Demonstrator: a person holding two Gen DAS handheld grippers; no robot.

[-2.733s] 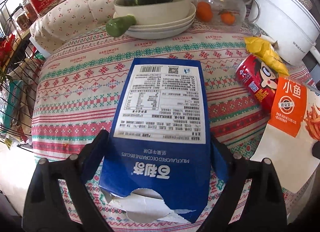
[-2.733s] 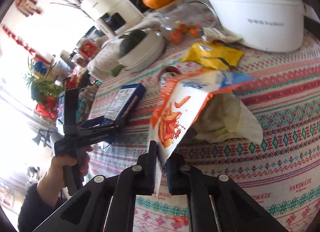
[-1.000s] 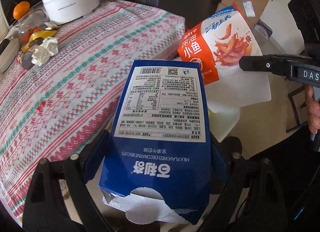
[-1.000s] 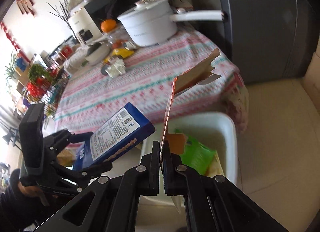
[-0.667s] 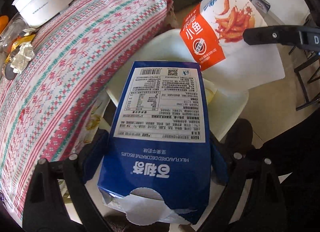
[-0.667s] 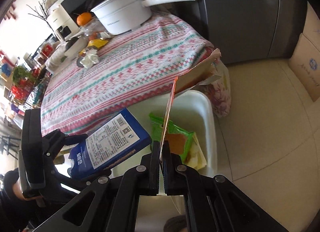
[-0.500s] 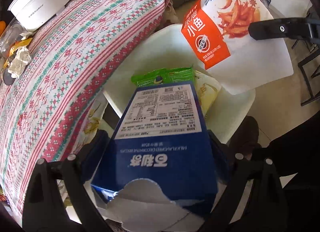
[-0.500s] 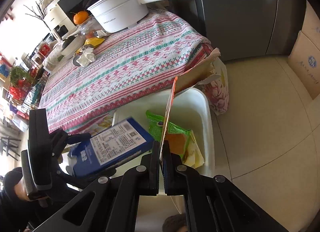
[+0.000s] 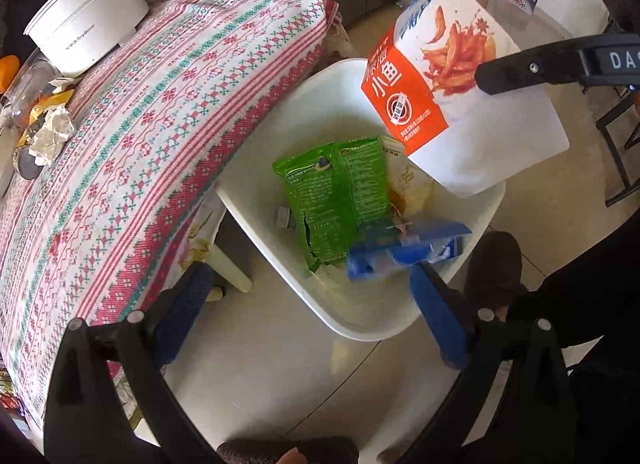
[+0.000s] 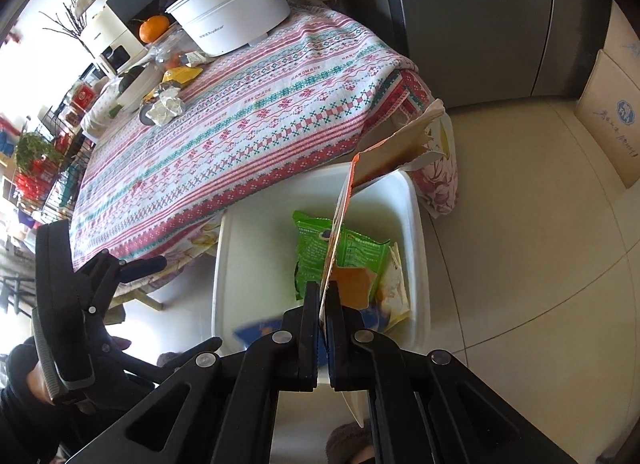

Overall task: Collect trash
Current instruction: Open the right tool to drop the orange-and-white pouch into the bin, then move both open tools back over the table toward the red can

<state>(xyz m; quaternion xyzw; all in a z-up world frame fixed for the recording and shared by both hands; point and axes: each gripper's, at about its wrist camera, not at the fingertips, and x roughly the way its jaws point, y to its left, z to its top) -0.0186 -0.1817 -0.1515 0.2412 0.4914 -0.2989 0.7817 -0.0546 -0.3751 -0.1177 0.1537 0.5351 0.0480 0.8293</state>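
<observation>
Daylight blew out the right view's left edge; the blue box (image 9: pixel 404 248) was motion-blurred; fisheye edges bent and darkened.

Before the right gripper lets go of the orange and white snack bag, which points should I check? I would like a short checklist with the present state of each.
1. Orange and white snack bag over the white plastic bin: ok.
2. Right gripper shut on the bag: ok.
3. Left gripper free of the blue cardboard box: ok, jaws opening, nothing between them.
4. Blue box inside the bin: ok, though blurred.
5. Room in the bin beside the green wrapper: ok.
6. Trash left on the patterned tablecloth: not ok, crumpled paper remains.
</observation>
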